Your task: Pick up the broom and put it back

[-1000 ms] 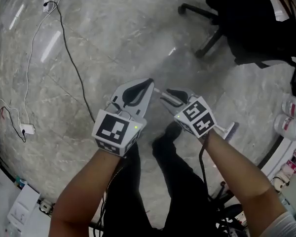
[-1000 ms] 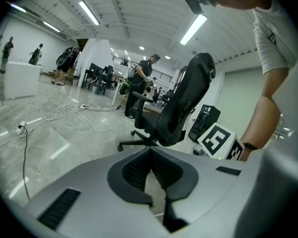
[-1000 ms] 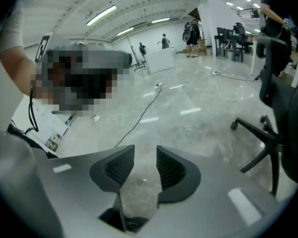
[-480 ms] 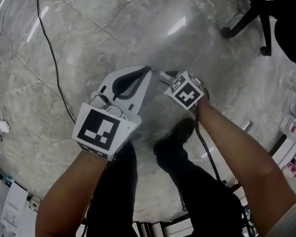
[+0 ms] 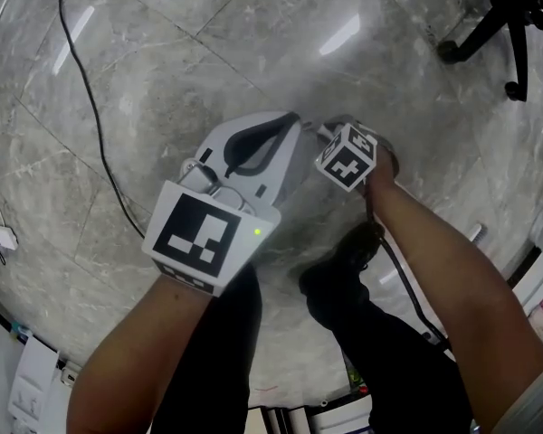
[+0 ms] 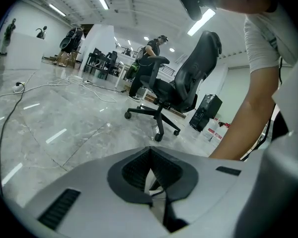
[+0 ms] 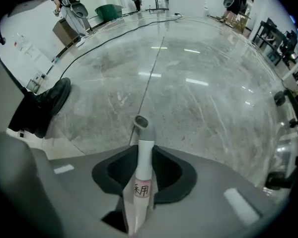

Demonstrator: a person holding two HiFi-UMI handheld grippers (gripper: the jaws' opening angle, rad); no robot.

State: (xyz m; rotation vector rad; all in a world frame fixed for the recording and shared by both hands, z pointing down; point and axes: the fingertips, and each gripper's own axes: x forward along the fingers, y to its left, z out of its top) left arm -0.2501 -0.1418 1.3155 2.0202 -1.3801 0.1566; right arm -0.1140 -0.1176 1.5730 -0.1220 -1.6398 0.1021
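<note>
The broom shows only as a white handle [image 7: 142, 167] with a grey end cap [image 7: 140, 122] and a small printed label, seen in the right gripper view. It runs between the jaws of my right gripper [image 7: 144, 148], which are closing, and the dark pads lie against both sides of it. In the head view that gripper [image 5: 337, 134] points down at the grey stone floor, under its marker cube. My left gripper [image 5: 292, 120] hangs just to its left, its pads together at the tip [image 6: 150, 150] with nothing between them. The broom head is not visible.
A black office chair [image 6: 164, 90] stands further out on the floor, its wheeled base [image 5: 489, 25] at the head view's top right. A black cable [image 5: 90, 107] runs over the floor at the left. The person's black shoe [image 5: 344, 269] is just below the grippers. Bottles [image 6: 221, 128] stand by the wall.
Both grippers have sunk toward the floor, and the head view has dropped with them. The right gripper has tipped over to point downward.
</note>
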